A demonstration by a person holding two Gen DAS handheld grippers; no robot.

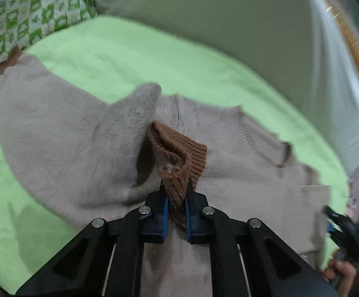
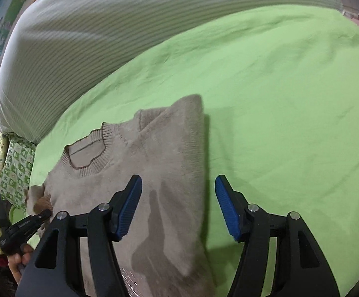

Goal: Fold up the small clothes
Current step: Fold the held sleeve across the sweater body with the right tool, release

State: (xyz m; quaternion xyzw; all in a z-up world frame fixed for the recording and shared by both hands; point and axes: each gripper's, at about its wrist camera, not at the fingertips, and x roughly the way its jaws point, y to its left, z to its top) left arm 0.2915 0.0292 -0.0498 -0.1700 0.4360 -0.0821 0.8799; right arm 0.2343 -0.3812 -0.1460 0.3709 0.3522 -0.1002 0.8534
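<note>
Lying flat on a light green bedsheet, a small beige sweater has its ribbed neckline ahead and to the left of the right gripper. Its right sleeve is already folded in over the body, leaving a straight edge that runs forward just inside that gripper's right finger.

The left gripper is pressed together on the brown ribbed cuff of the sweater's other sleeve, the knit pinched between its blue pads. The cuff stands up just ahead of the fingertips, over the body of the sweater, while the sleeve bends away forward and to the left across the sheet.

The right gripper is spread wide and holds nothing. Its left finger hangs over the sweater's body, its right finger over bare sheet just past the folded edge, and its shadow falls on the knit between them.

Beyond both grippers a pale ribbed cushion or headboard borders the sheet. A green-and-white patterned pillow sits far ahead-left of the left gripper, touching the sleeve's far end.
</note>
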